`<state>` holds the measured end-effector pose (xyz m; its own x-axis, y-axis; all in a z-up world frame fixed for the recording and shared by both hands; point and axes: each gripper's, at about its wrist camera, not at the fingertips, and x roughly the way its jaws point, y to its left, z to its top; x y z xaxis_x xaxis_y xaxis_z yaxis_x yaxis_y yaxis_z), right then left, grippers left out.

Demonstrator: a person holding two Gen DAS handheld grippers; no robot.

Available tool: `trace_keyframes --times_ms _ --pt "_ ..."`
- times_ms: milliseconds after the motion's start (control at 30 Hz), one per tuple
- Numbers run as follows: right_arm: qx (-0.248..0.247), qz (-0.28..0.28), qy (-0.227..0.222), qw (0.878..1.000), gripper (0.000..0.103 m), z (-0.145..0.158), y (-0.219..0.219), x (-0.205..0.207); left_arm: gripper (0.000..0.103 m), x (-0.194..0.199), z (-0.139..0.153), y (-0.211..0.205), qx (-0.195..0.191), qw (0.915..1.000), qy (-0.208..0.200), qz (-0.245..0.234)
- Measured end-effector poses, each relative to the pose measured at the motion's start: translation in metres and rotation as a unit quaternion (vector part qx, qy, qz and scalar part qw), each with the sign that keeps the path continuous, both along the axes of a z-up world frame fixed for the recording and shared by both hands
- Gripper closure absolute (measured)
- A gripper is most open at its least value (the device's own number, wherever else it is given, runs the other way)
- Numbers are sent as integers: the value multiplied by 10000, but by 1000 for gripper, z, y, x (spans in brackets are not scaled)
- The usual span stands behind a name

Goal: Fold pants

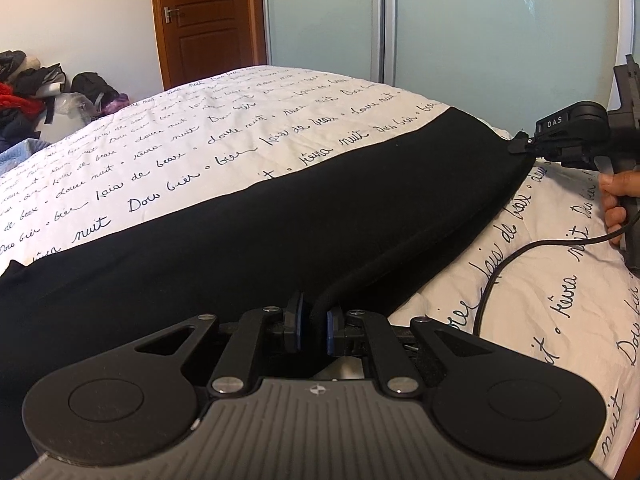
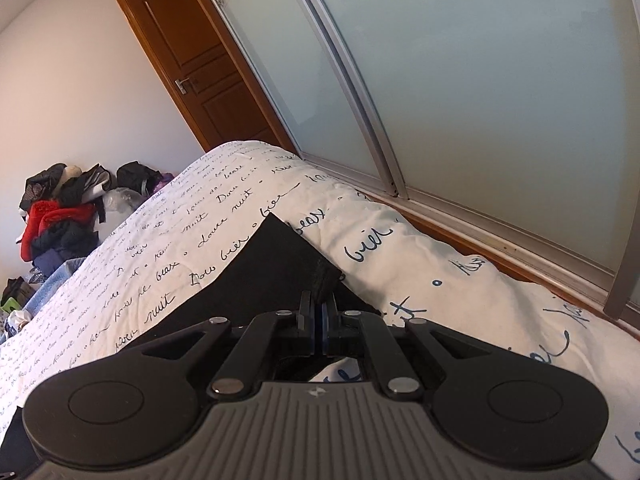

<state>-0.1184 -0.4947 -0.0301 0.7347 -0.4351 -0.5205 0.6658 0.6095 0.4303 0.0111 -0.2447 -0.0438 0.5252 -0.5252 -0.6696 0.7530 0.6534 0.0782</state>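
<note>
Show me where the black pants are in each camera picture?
Left wrist view: the black pants stretch across the middle, from lower left to the right edge.
Right wrist view: black pants at lower centre, rising to a point.
Shared landmark: the brown door.

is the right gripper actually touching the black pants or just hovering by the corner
Touching. In the right wrist view the right gripper is shut on a corner of the black pants; the left wrist view shows its tips pinching that far corner.

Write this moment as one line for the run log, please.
stage: mid-fold | left tongs: shut on black pants | right tongs: shut on black pants corner | surface: script-printed bedcover
</note>
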Motion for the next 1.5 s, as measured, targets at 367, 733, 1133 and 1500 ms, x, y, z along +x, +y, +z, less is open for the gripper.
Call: trace_keyframes --times_ms 367,733,1133,1500 --pt "-360 -411 266 9982 84 13 6 -1 64 10 24 19 -412 9970 639 -123" --pt "-1104 1882 907 9717 59 15 81 69 64 31 18 20 -211 9961 814 271" --pt "-1642 2011 1566 9529 39 2 92 78 49 32 14 0 -67 9979 436 481" --pt "-1666 1817 1304 9603 38 8 97 71 38 39 12 -10 68 9963 162 845"
